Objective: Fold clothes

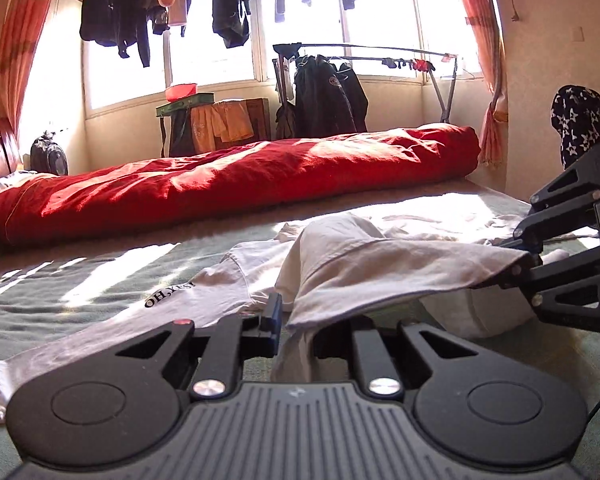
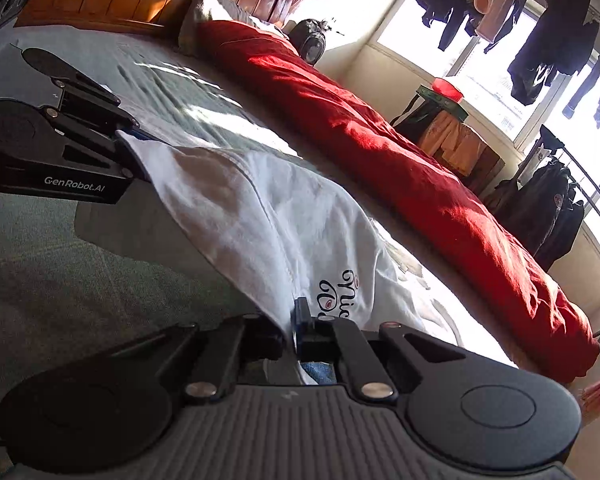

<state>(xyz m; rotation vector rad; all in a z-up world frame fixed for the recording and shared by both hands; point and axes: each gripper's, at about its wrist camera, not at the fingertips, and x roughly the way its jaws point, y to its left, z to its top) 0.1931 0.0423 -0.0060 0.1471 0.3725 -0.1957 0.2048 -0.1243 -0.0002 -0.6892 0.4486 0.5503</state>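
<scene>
- On the bed (image 1: 100, 292), near its front edge, a white T-shirt (image 1: 380, 268) lies with one hem lifted clear of the green sheet.
- Left tongs (image 1: 296, 320) pinch one end of that hem; right tongs (image 2: 292, 320) pinch the other.
- Raised edge runs straight between both tongs; shirt body lies beyond, toward the red quilt (image 1: 240, 184).
- Judgement: both hands equally placed; the fold goes forward.

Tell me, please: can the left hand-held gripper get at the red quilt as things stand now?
Probably not now. The left hand-held gripper is shut on the white T-shirt's hem, as is the right hand-held gripper. The red quilt lies beyond the shirt, across open bed; nothing blocks it, but the hem must be released first.
</scene>
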